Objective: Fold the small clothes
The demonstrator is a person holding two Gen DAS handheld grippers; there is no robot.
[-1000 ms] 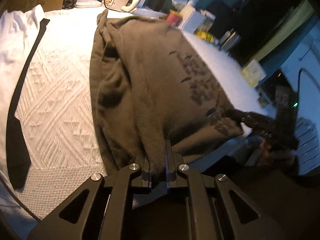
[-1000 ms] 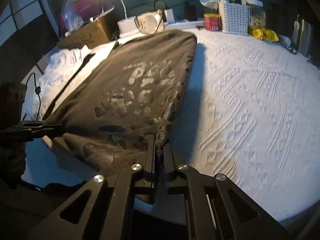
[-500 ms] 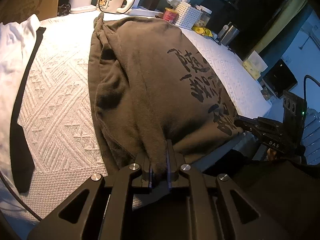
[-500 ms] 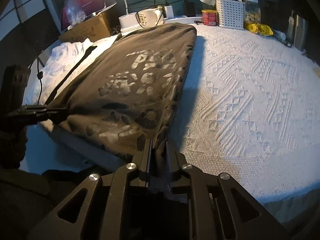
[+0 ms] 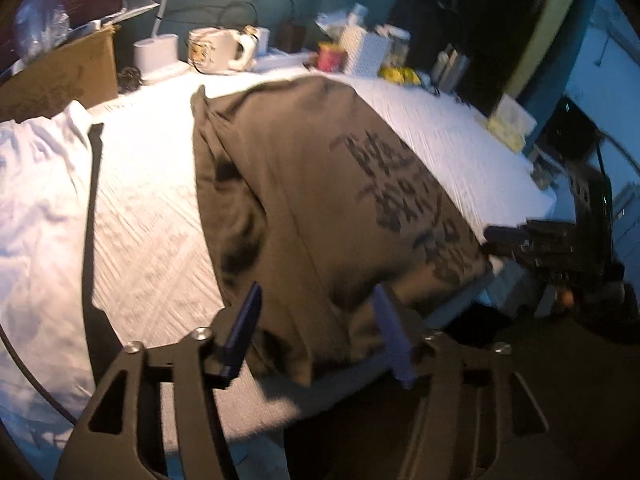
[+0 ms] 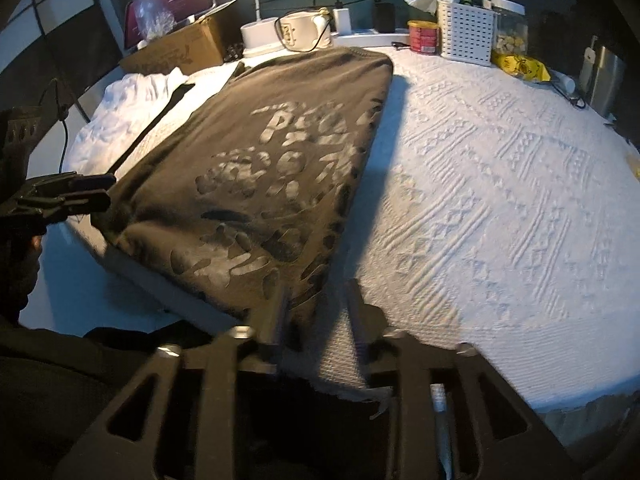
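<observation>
A dark brown T-shirt (image 5: 320, 208) with a black print lies folded lengthwise on the white textured cloth (image 5: 148, 216); it also shows in the right wrist view (image 6: 256, 168). My left gripper (image 5: 316, 300) is open, its jaws straddling the shirt's near hem without holding it. My right gripper (image 6: 314, 292) is open at the shirt's near right corner, which lies loose between the jaws. Each gripper shows in the other's view: the right gripper (image 5: 504, 236) and the left gripper (image 6: 96, 196).
A white garment (image 5: 36, 200) with a black strap (image 5: 90, 208) lies at the left. At the far edge stand a cardboard box (image 6: 180, 46), a lamp base (image 6: 260, 34), a mug (image 6: 304, 32), a red can (image 6: 423, 36), a white basket (image 6: 466, 34) and a jar (image 6: 508, 28).
Both grippers have opened and let go of the shirt's near hem, which now rests on the cloth. Both have drawn back slightly.
</observation>
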